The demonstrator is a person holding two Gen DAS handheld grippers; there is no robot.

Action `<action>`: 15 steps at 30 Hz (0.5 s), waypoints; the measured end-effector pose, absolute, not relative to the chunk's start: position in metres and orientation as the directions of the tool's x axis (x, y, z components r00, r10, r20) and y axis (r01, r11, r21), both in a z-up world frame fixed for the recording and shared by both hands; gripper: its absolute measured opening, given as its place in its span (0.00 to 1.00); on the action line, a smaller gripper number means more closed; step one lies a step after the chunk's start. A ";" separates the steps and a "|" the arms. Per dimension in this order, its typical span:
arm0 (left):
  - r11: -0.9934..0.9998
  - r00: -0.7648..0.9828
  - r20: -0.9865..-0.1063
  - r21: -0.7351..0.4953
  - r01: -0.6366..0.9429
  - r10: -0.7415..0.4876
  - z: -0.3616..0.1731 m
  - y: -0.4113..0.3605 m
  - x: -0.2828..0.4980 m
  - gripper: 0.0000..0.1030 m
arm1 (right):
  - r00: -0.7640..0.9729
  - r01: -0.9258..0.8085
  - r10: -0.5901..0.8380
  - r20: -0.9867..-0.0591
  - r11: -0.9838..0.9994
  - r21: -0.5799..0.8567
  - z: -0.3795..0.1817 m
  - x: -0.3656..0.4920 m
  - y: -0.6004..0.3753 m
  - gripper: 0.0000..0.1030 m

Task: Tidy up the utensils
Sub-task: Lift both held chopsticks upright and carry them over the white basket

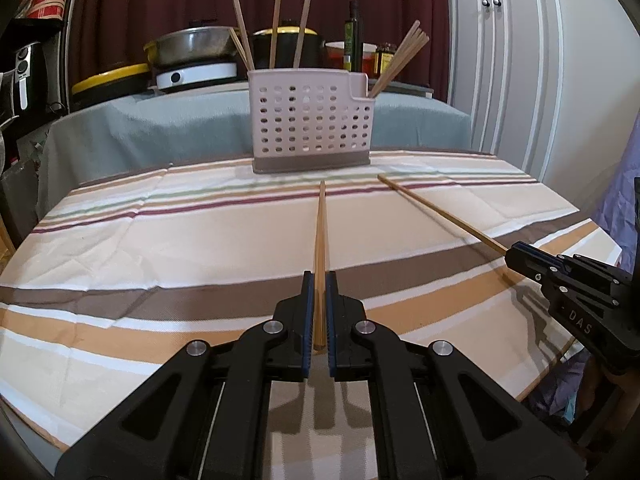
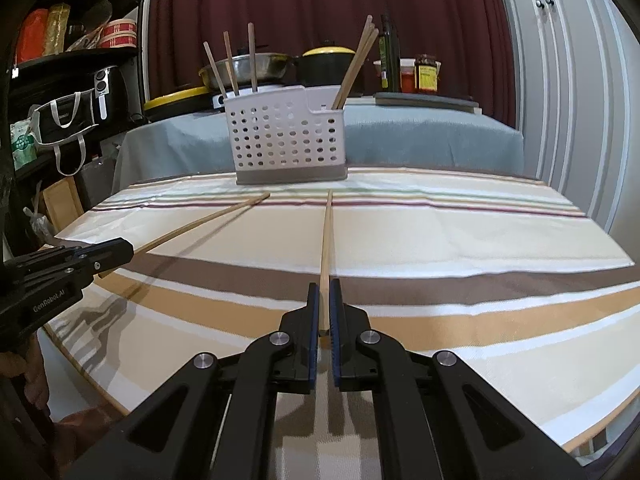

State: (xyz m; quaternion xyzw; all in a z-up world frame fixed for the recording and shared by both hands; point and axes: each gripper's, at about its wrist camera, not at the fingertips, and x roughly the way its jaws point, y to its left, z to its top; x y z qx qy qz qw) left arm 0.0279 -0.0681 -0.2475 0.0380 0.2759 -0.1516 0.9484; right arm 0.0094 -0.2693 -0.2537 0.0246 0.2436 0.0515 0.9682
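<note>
The holder (image 1: 312,120) hides the lower ends of the chopsticks (image 1: 276,32) standing in it. Labels on the bottle (image 2: 389,56) and jars (image 2: 426,74) behind are too small to read. A hand (image 2: 36,376) at the right-wrist view's lower left is mostly dark and cut off by the edge.

Matte black left gripper (image 1: 319,312) and right gripper (image 2: 324,320), alike in build. Blue ribbed pads lining the fingers (image 1: 307,320). Angular linkage arms with triangular cut-outs and round silver pivot screws. White lettering on the sides: "DAS" on the right one, "GenRobot.AI" on the left.
</note>
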 end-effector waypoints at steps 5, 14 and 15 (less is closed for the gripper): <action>0.955 0.822 -0.507 -0.013 0.296 -0.261 -0.236 -0.062 0.026 0.06 | 0.889 -0.086 0.104 -0.447 0.994 0.061 -0.242 0.007 -0.267 0.05; 0.959 0.856 -0.451 -0.005 0.282 -0.254 -0.217 -0.055 0.020 0.06 | 0.909 -0.089 0.105 -0.403 0.994 0.058 -0.221 0.003 -0.264 0.05; 0.959 0.858 -0.446 -0.004 0.283 -0.255 -0.216 -0.055 0.020 0.06 | 0.910 -0.090 0.105 -0.400 0.994 0.057 -0.220 0.003 -0.264 0.05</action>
